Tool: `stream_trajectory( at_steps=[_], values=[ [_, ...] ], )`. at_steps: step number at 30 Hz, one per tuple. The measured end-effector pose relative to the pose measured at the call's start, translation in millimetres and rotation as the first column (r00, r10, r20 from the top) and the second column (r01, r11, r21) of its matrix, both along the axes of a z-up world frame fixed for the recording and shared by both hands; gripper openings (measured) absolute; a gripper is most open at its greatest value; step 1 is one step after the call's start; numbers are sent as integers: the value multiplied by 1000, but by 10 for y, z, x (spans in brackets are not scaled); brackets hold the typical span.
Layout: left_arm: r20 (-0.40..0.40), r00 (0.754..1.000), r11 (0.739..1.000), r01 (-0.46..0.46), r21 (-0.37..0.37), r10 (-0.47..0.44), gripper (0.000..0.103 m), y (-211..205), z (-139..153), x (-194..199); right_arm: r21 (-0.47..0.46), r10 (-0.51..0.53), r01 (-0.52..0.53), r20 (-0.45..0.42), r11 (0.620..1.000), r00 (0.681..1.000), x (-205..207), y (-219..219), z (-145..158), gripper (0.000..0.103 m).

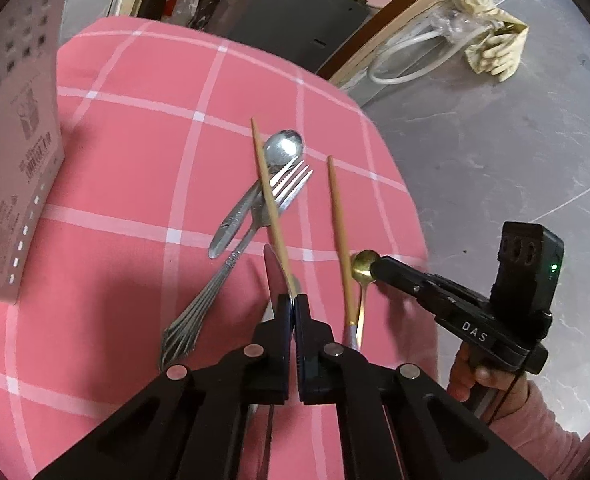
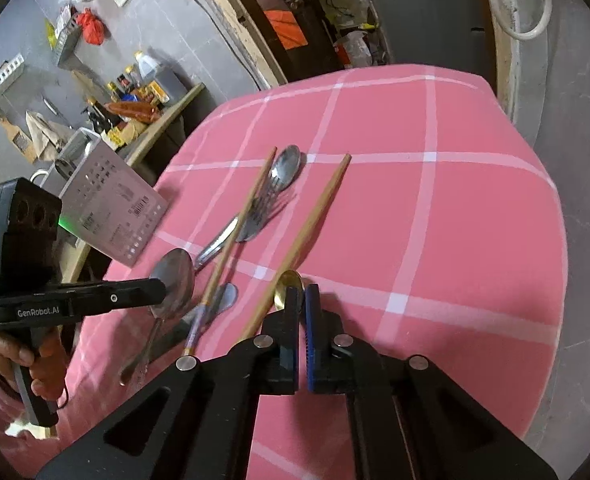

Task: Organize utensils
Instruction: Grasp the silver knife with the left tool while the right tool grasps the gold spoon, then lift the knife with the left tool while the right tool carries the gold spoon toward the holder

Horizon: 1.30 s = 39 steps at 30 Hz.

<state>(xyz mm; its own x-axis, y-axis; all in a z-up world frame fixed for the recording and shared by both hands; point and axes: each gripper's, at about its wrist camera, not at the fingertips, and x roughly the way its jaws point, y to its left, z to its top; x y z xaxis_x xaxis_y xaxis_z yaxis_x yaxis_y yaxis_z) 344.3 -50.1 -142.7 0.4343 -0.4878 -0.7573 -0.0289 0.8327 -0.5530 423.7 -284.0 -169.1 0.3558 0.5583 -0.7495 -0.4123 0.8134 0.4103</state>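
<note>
- Pink cloth with a white check (image 1: 143, 152) is spread over the counter, and the utensils are gathered near its middle.
- The left gripper (image 1: 294, 300) is seen with its jaws pressed together on the bowl of a large steel spoon (image 2: 173, 282); from the right wrist view the bowl is clamped edge-on and the handle hangs down toward the cloth.
- The right gripper (image 2: 303, 294) is seen with its jaws closed on the bowl of a small gold spoon (image 1: 365, 266), whose handle trails back toward the person.
- A silver spoon (image 1: 283, 148) and a fork (image 1: 287, 184) are laid crossed on the cloth, touching each other.
- One wooden chopstick (image 1: 269, 200) is laid across the fork and that spoon; a second chopstick (image 1: 339, 224) is laid just beside the gold spoon, apart from the first.
- A pale printed box (image 1: 11, 168) is stood at the counter's left edge.
- Each gripper handle is held by a hand (image 1: 475, 372) in a pink sleeve.
</note>
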Motion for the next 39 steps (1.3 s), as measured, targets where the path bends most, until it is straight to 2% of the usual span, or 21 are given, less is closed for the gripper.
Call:
stream_trajectory(
  at_steps=[4, 9, 16, 22, 27, 31, 35, 37, 39],
  values=[
    [57, 998, 1000, 15, 10, -16, 3, 40, 182, -117, -2, -35, 35, 73, 999, 997, -199, 1, 221, 2],
    [170, 985, 999, 22, 42, -29, 2, 72, 493, -279, -25, -69, 75, 185, 997, 980, -449, 22, 552, 2],
    [323, 946, 999, -8, 40, -5, 2, 254, 942, -467, -11, -125, 135, 320, 991, 939, -725, 127, 1020, 2],
    [464, 884, 998, -65, 2, 56, 2, 558, 1366, -544, 42, -158, 155, 424, 987, 892, -822, 290, 1515, 2],
    [564, 821, 994, -106, -2, 88, 2, 877, 1716, -541, 102, -165, 131, 516, 986, 841, -813, 599, 1982, 2],
    [639, 760, 988, -155, 1, 118, 2, 1180, 1934, -554, 146, -167, 101, 576, 984, 800, -726, 937, 2302, 2],
    [696, 696, 976, -214, -36, 179, 2, 1533, 2054, -551, 161, -166, 82, 620, 984, 767, -695, 1359, 2486, 2],
    [709, 676, 968, -248, -39, 201, 2, 1699, 2061, -527, 161, -163, 77, 632, 984, 758, -679, 1519, 2515, 2],
    [713, 666, 961, -272, -42, 219, 2, 1819, 2028, -490, 149, -153, 73, 647, 986, 747, -659, 1712, 2523, 2]
  ],
)
